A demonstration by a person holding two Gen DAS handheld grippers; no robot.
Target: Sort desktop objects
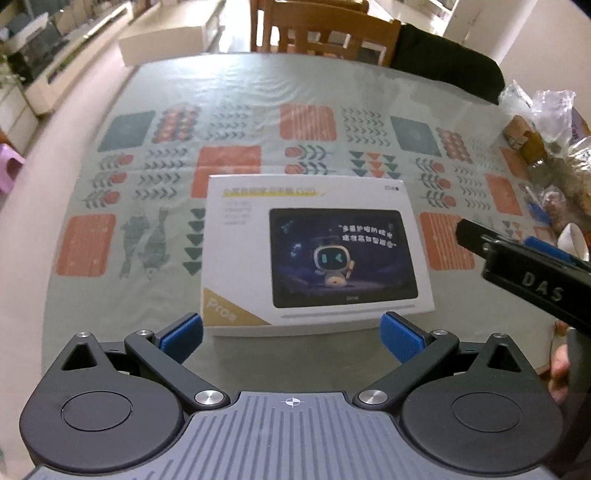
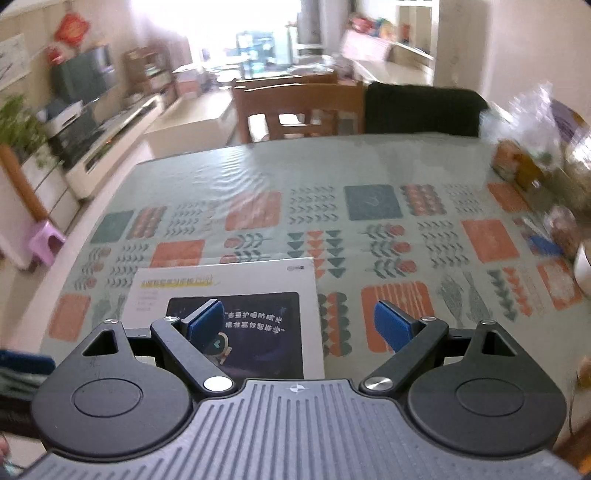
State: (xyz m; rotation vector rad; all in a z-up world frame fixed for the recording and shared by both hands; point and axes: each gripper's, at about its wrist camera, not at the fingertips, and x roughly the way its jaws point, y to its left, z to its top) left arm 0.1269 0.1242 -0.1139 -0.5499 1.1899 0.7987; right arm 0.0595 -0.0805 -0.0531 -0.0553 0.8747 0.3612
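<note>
I see the white tablet box [image 1: 317, 251] lying flat on the surface [image 1: 258, 92], near its front edge, with the printed picture of a dark screen and a small cartoon robot facing up and a gold corner at its near left. The surface wears a pale green cloth patterned with orange blocks, teal squares, fish and leaf rows. My left tongs [image 1: 291, 338] hang just short of the box's near edge, their blue pads spread wide with nothing between them; the box sits centred in the gap but beyond the fingertips. My right tongs [image 2: 304, 319] are likewise apart and empty, and from their camera the box [image 2: 229, 295] lies to the left, its right edge running between the two fingers, the left pad above the printed screen and the right pad above bare cloth; whether that pad touches the box I cannot tell. In the left view the right tongs' black body [image 1: 532, 273] comes in from the right side, above the cloth beside the box. Along the right edge of the surface sits a clutter of clear plastic bags [image 1: 543, 103], a small carton [image 1: 521, 133] and a white bowl [image 1: 572, 240], all well apart from the box. At the far side stand a wooden chair [image 1: 325, 33] and a dark-draped chair [image 1: 443, 59]. A purple stool [image 2: 46, 240] sits on the floor to the left.
</note>
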